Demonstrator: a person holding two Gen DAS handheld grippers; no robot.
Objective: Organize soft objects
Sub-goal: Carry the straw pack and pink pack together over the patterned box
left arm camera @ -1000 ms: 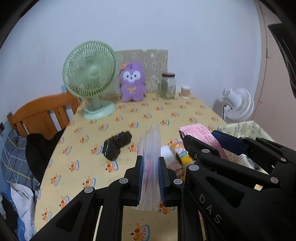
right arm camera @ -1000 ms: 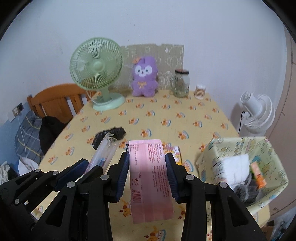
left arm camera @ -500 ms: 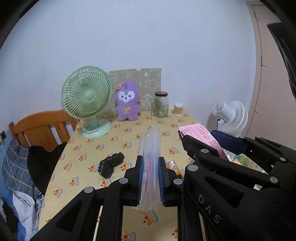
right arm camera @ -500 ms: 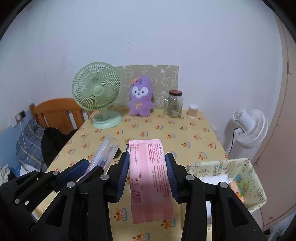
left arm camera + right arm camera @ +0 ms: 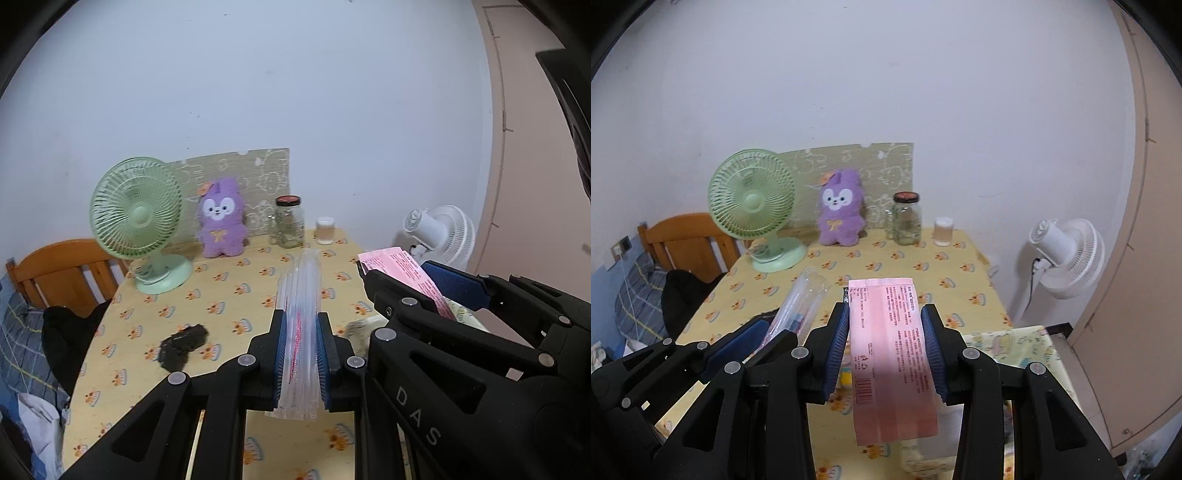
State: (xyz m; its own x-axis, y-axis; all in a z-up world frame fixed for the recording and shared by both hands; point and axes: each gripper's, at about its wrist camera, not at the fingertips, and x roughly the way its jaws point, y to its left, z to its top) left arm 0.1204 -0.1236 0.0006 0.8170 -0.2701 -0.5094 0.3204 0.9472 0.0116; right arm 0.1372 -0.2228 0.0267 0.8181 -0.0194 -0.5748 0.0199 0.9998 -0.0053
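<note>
1. Pink packet (image 5: 892, 354) clamped flat between right gripper (image 5: 886, 354) pads, held above table (image 5: 960, 273).
2. Clear plastic bundle (image 5: 300, 332) pinched narrow in left gripper (image 5: 300, 354), just beside the right one.
3. Patterned box (image 5: 1034, 339) lower right.
4. Black lump (image 5: 183, 345) on tablecloth; purple plush (image 5: 840, 214), green fan (image 5: 753, 199), jar (image 5: 907, 218) at back.

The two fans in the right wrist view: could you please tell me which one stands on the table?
The green fan stands on the table, beside the purple plush toy. The white fan stands off the table, right of it.
</note>
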